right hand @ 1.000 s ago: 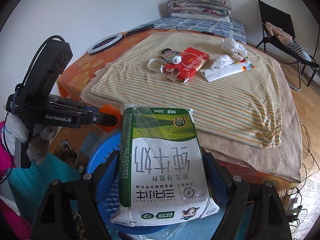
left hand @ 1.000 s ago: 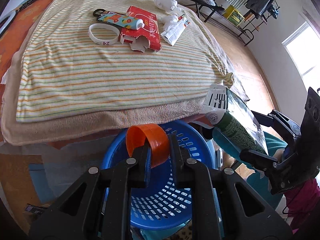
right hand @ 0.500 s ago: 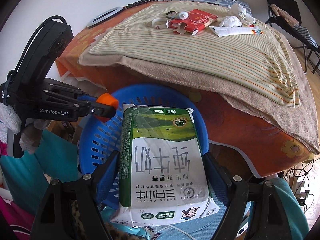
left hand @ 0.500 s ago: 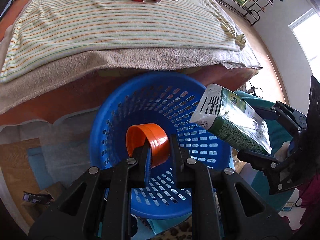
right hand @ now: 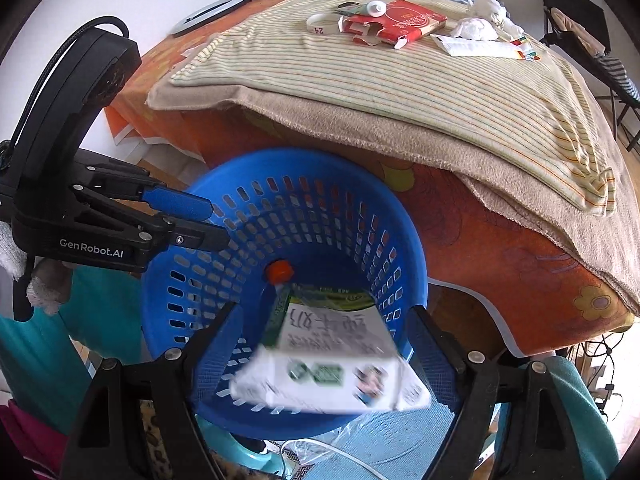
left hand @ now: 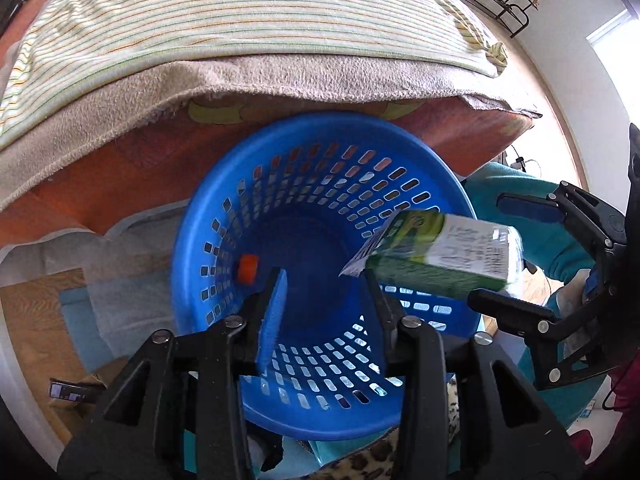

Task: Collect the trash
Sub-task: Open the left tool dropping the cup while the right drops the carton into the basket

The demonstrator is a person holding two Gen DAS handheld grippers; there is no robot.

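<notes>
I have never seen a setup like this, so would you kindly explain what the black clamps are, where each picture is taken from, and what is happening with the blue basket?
These are two hand-held two-finger grippers, each with a fisheye camera looking along its fingers. One picture is from the left gripper, the other from the right gripper. Both are open above a round blue perforated plastic basket on the floor beside a bed. A small orange plastic cap lies or falls inside it, and a blurred green-and-white milk carton is dropping in. On the striped beige blanket remain a torn red cardboard box, a white ring and crumpled white tissues.
</notes>
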